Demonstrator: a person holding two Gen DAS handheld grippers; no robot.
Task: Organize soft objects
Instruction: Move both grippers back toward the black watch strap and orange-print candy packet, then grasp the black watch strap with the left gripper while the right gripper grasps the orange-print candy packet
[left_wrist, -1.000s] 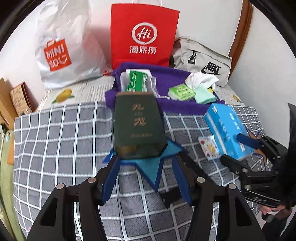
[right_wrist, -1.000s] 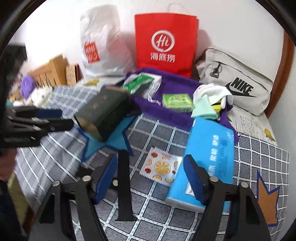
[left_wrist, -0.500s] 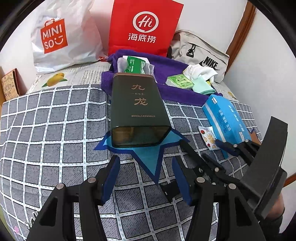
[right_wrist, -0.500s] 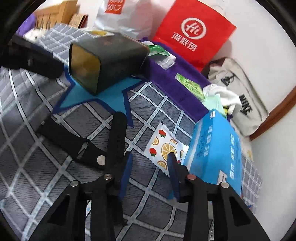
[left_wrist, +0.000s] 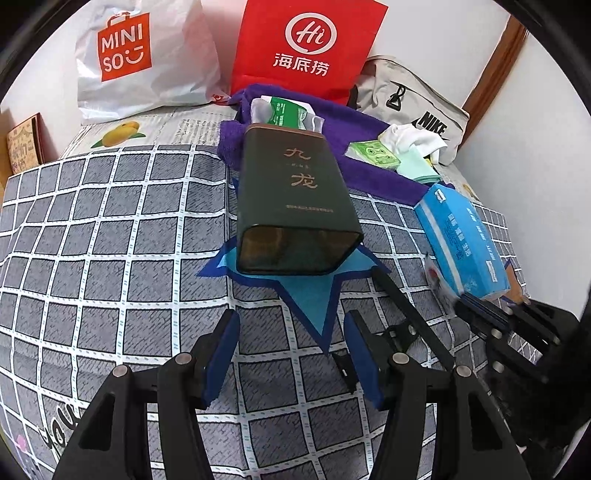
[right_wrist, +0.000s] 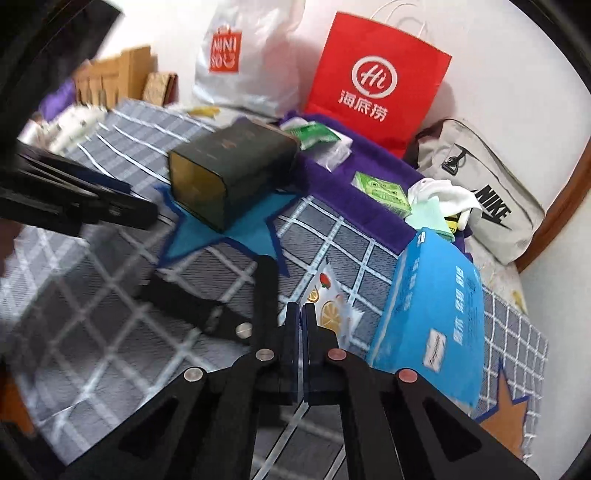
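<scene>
A fruit-print wet-wipe packet (right_wrist: 328, 314) lies on the checked bedcover beside a blue tissue pack (right_wrist: 432, 314), which also shows in the left wrist view (left_wrist: 461, 240). My right gripper (right_wrist: 300, 314) is shut, its tips at the packet's near edge; whether it pinches the packet is unclear. My left gripper (left_wrist: 291, 350) is open and empty, in front of a dark green tin (left_wrist: 295, 206) lying on its side. A purple towel (left_wrist: 373, 173) behind holds a green tissue pack (left_wrist: 373, 157), a white-green packet (left_wrist: 288, 114) and white and mint cloths (left_wrist: 413, 147).
A black strap (right_wrist: 236, 306) lies on the cover near both grippers. A red paper bag (left_wrist: 306, 48), a white Miniso bag (left_wrist: 136, 59) and a grey Nike bag (left_wrist: 417, 107) stand along the wall. Cardboard items (right_wrist: 122, 74) sit far left.
My right gripper has closed from wide open to shut and moved in towards the fruit-print packet. My left gripper stays open and has drawn back slightly from the tin.
</scene>
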